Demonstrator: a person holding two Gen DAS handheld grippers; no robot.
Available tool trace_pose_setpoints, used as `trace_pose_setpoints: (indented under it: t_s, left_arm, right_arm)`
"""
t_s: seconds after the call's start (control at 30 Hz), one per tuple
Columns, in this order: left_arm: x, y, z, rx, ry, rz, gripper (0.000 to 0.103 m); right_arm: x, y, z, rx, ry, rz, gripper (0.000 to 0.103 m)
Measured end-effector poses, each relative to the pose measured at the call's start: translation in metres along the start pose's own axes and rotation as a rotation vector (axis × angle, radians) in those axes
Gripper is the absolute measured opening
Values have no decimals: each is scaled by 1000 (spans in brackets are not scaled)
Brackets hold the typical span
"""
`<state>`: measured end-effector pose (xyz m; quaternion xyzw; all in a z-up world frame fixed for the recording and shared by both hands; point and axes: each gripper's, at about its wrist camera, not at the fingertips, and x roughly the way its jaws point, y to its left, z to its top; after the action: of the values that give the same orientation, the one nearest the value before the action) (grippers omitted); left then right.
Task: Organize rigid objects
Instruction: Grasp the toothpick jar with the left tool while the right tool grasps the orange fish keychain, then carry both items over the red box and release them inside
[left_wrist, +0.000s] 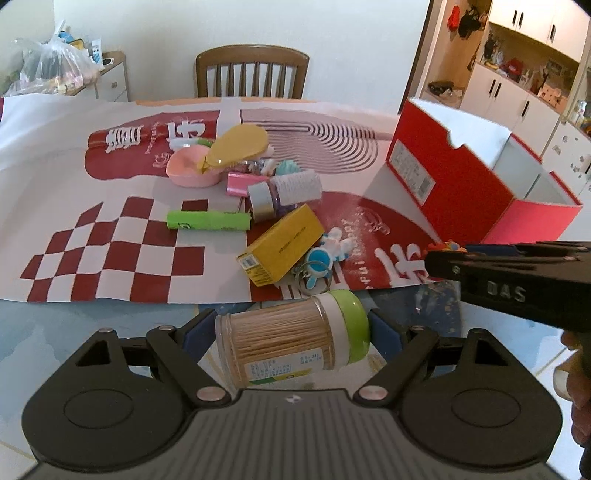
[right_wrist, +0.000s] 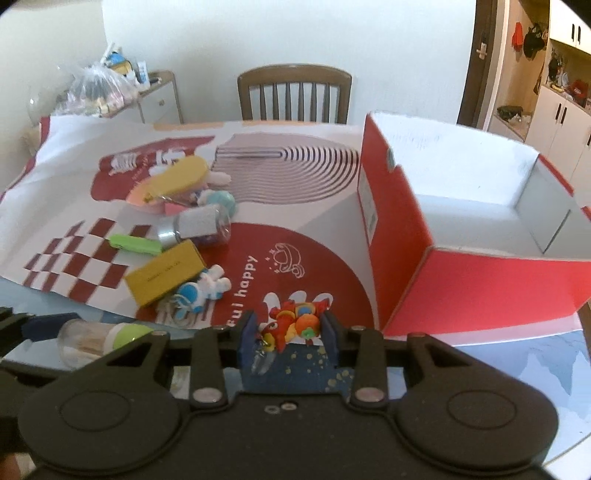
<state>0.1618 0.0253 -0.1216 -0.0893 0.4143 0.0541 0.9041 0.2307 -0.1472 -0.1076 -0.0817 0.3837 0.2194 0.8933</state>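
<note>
- Step in hand, as judged: both grippers loaded at the near edge of the bench, items to be carried to the red box (right_wrist: 461, 280).
- Left gripper (left_wrist: 291, 334): fingers clamped across a toothpick jar (left_wrist: 291, 341), held on its side, green cap toward the right finger.
- Right gripper (right_wrist: 288, 332): fingers closed on a red parrot keychain (right_wrist: 291, 323); its clasp hangs below the left finger.
- Whether either item is lifted clear of the bench cannot be told from these views.
- Red box is open-topped, white inside, no contents visible; it stands on the printed mat (left_wrist: 110, 236) to the right of the pile, just ahead of and to the right of the right gripper.
- Still to be sorted, clustered mid-mat: yellow carton (left_wrist: 280, 245), blue-and-white astronaut keychain (left_wrist: 325, 254), green tube (left_wrist: 208, 220), clear bottle with silver cap (left_wrist: 284, 194), pink bowl (left_wrist: 192, 170) with a yellow paddle-shaped piece (left_wrist: 240, 146) lying over it.
- Next move, as judged: keychain to be raised above the near wall of the box and dropped inside; the wall is tall, so lift before traverse.
- Jar then calls for a longer carry to the right, across the right gripper's path; arms to be sequenced to avoid a clash.
</note>
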Motion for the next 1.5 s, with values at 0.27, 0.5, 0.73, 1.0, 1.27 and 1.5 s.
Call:
trace_pose_setpoints:
  t_s: [0.27,0.5,0.73,1.0,1.27,1.5]
  left_arm:
    - [-44,-12,18,62,-36,-48,88]
    - [-73,-35,50,125,-71,-101,88]
    - [-73,-67,90,169,-99,-155,88]
    - [-38,-120,136,179,-109,-142,88]
    - [10,-177,171,160,-88,-112,88]
    - [57,-222,189,168,-55,-83,88]
  right_arm:
    - [-56,-10,15,15,-62,19,36]
    - [-93,-31,40,50,-110,8,36]
    - [-99,-67,61,40,-143,-35,36]
    - [-77,-132,76,41,-139,-61,36]
    - [-46,-195,85,23,-112,-42,36]
    - [-14,-234,83,11,-60,-8,36]
